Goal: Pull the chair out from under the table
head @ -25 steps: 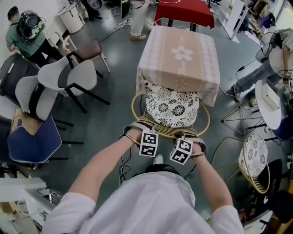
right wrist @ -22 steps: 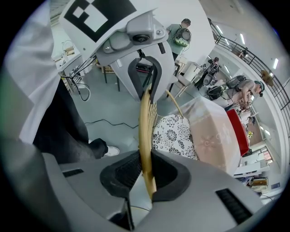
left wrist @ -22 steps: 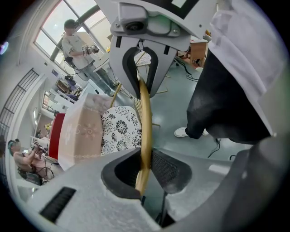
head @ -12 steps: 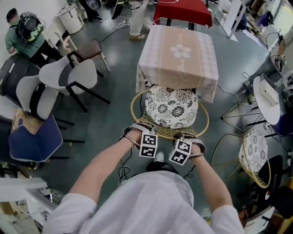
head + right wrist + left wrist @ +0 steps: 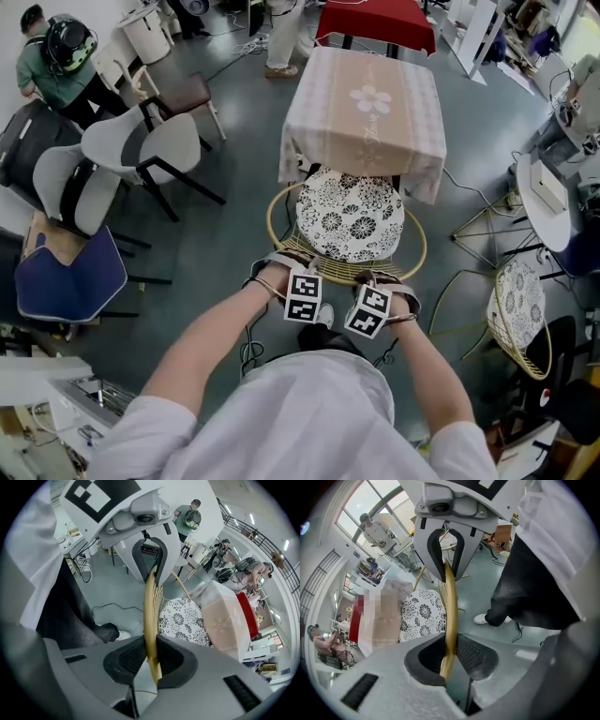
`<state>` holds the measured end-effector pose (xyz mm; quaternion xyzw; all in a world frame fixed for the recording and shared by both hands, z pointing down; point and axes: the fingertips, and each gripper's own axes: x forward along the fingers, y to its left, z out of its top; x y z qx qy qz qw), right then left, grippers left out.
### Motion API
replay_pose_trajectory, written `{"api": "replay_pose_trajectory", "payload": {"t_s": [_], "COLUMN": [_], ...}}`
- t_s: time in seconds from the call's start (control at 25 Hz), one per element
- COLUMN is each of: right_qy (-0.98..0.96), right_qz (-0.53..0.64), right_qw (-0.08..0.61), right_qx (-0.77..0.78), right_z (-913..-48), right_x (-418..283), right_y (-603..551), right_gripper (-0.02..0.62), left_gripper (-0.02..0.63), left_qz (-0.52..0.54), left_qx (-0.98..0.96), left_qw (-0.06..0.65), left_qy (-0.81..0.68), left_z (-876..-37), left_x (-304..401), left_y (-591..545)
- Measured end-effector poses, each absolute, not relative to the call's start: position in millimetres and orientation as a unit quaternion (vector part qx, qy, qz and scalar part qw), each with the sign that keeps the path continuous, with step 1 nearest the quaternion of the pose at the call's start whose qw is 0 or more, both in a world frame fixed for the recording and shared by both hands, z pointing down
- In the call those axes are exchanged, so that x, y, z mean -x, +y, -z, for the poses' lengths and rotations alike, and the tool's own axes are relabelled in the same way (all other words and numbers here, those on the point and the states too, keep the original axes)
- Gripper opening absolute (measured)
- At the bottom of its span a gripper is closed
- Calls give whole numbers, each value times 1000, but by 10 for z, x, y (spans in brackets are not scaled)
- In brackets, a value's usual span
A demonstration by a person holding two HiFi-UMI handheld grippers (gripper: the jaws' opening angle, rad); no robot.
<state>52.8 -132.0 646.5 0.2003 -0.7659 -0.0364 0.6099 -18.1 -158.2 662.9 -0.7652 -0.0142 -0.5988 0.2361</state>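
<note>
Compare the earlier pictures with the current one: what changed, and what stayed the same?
The chair slid a little out from under the table, toward the person. The left tool and right tool stayed shut on its back rim; nothing was let go.

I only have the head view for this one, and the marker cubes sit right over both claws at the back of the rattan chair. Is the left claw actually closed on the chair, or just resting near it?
Observer: Closed on it. In the left gripper view, the left claw has its jaws pressed on both sides of the chair rim, a yellow bar that runs upright between them.
Operator: And the right claw, same grip or empty?
Observer: Same grip. In the right gripper view, the right claw is shut on the chair rim too, with the bar passing straight through its jaws and no gap on either side.
</note>
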Motion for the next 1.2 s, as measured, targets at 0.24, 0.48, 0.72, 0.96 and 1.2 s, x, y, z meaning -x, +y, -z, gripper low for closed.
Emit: {"api": "replay_pose_trajectory", "payload": {"t_s": [0.24,0.48,0.72,0.96,1.2], "right_qy": [-765,-765,-764,-763,-761], "right_qz": [39,39,41,42,44], "right_qw": [612,613,615,615,618], "right_qx": [-198,-195,-191,-191,-191], "right_z": [-6465,-6478,-6470,-6475,-6489], "right_x": [-481,-452,-411,-387,-362], "right_y": [-1135,-933,-742,-552,-370], "right_gripper": [44,44,44,44,46], "left_gripper": [67,67,67,67,67], "left_qz": [596,596,595,598,599], "left_qx": [768,769,770,768,767], "left_qw": [236,232,230,229,231], "left_qy": [-10,-7,-6,-6,-9], "left_z": [-6628,-6641,-6630,-6639,-6653], "left_x": [229,261,302,329,361], "left_y": [-1398,-1192,-998,-796,-610]}}
